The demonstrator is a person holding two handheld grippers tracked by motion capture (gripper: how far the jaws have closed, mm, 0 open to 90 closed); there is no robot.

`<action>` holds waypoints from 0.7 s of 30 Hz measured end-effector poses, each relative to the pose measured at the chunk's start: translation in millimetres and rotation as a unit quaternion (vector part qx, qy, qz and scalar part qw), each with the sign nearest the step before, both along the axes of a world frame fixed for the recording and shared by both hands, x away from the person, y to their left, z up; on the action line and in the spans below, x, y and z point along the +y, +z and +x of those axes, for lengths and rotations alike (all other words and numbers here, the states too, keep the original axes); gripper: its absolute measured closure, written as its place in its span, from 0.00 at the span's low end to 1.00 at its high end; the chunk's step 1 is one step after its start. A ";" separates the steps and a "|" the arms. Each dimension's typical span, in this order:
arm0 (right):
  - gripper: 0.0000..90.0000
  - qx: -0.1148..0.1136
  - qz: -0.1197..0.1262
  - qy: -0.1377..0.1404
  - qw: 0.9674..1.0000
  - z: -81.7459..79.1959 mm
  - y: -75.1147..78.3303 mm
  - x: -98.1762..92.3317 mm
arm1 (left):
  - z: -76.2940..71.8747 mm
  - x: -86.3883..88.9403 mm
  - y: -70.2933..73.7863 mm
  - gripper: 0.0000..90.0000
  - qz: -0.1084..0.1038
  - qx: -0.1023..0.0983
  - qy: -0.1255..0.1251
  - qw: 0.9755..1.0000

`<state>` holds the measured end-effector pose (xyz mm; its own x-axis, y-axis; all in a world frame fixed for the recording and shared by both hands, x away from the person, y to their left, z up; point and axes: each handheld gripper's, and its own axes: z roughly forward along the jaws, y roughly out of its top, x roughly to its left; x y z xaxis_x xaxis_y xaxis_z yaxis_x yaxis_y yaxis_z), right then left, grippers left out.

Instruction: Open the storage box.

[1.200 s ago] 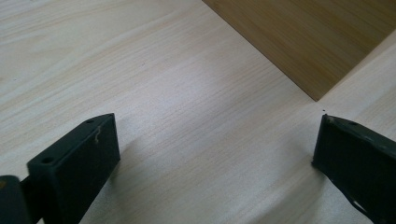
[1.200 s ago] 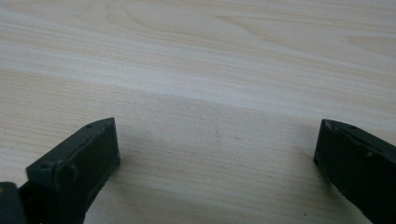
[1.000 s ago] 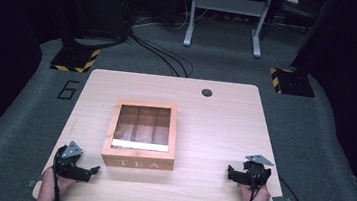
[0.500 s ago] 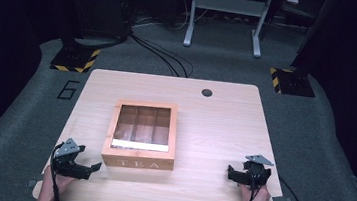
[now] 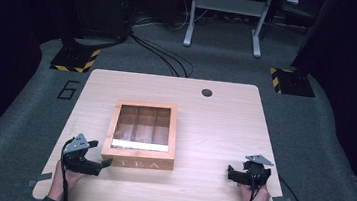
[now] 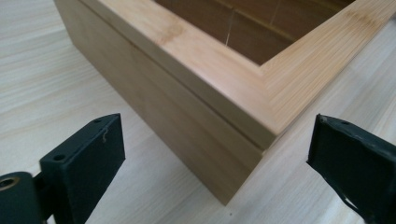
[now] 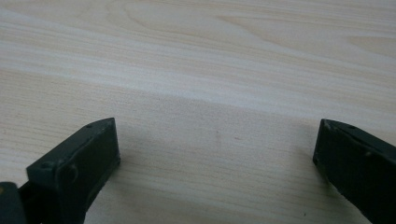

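Facing the tea box (image 5: 140, 134) corner, left claw (image 5: 102, 165) agape.

bare bench (image 5: 213, 134) is left right of the tea box (image 5: 141, 134), whose corner is faced by the left gripper (image 5: 102, 165).

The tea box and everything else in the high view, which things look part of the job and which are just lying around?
Likely in use: tea box; left gripper, open at its corner; right gripper, open.

Just there: table grommet; floor cables; metal stand.
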<state>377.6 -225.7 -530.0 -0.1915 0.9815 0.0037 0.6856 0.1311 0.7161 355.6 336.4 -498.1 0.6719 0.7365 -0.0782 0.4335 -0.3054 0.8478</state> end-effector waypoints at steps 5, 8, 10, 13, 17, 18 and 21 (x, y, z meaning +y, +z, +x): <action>0.00 0.000 0.000 0.000 1.000 -0.1 0.0 0.0 | 2.3 -3.2 0.2 0.12 -0.011 -0.006 -0.005 1.000; 0.00 0.000 0.000 0.000 1.000 -0.1 0.1 0.1 | 2.5 -4.3 1.1 0.16 -0.010 -0.005 -0.019 1.000; 0.00 -0.001 -0.001 0.001 1.000 -0.1 0.0 0.1 | 2.4 -6.1 0.6 0.17 -0.009 -0.011 -0.019 1.000; 0.00 0.000 0.000 0.001 1.000 -0.1 0.0 0.1 | 1.6 -6.8 2.3 0.21 -0.004 -0.013 -0.028 1.000; 0.00 -0.001 -0.001 0.001 1.000 -0.1 0.0 0.1 | 0.6 -6.0 2.7 0.23 -0.002 -0.019 -0.029 0.999; 0.00 0.000 0.000 0.001 1.000 -0.2 0.1 0.1 | 0.3 -5.3 3.0 0.24 -0.001 -0.020 -0.032 0.999; 0.00 -0.001 0.000 0.001 1.000 -0.1 0.1 0.1 | 0.1 -5.3 2.9 0.24 -0.002 -0.020 -0.031 0.999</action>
